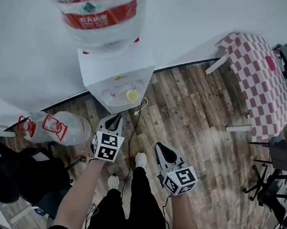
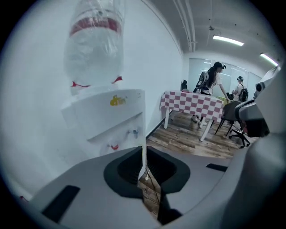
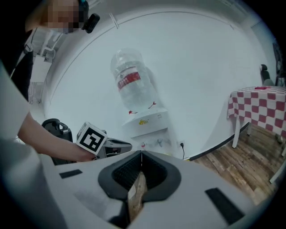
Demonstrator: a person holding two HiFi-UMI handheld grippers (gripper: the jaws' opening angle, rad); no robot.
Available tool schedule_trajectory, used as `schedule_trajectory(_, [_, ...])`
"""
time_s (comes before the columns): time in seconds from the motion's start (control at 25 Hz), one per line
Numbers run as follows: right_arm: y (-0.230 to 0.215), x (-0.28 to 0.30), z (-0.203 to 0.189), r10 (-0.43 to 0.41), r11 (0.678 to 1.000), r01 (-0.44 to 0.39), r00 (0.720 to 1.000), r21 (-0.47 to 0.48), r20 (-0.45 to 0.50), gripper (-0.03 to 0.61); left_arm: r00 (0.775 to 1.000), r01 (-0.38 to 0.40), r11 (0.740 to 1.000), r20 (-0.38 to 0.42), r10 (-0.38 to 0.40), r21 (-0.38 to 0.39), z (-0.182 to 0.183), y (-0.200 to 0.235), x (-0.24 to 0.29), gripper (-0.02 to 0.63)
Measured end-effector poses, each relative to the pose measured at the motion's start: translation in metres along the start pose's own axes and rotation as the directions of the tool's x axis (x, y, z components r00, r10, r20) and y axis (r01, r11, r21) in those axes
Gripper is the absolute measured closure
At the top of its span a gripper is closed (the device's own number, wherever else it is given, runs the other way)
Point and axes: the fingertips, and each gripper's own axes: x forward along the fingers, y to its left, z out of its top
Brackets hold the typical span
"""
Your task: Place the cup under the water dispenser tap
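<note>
"While you stand by the water dispenser (image 1: pixel 115 66), what do your fingers do?"

"On my left gripper (image 2: pixel 143 172) the two fingers (image 2: pixel 124 169) are squeezed together at the tips. They hold nothing. My right gripper (image 3: pixel 141 154) is pinched together too, with nothing in it. Both hang in the air over the wooden floor (image 1: pixel 193 111) and touch nothing."

"Where is the cup?"

"The little yellow cup (image 1: pixel 132 95) sits on the dispenser's tray (image 1: pixel 116 95), under the big bottle (image 1: pixel 98 8). My grippers are apart from it."

Yellow cup (image 1: pixel 132 95) on white dispenser's (image 1: pixel 114 64) tray
</note>
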Motion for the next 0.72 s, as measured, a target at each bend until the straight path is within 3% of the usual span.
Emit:
schedule_trajectory(0.36, [0.081,-0.088,0.014,-0.109,0.994,0.109,0.992,0.000,0.069,0.557,0.996,0.028,0.999,0.086,-0.025,-0.027,0.005,0.001,-0.156,0.600])
schedule_trajectory(0.72, [0.171,-0.169,0.005,-0.139,0.987,0.147,0.983,-0.060,0.119,0.557,0.985,0.082,0.991,0.163,-0.064,-0.102,-0.043,0.001,-0.293,0.600])
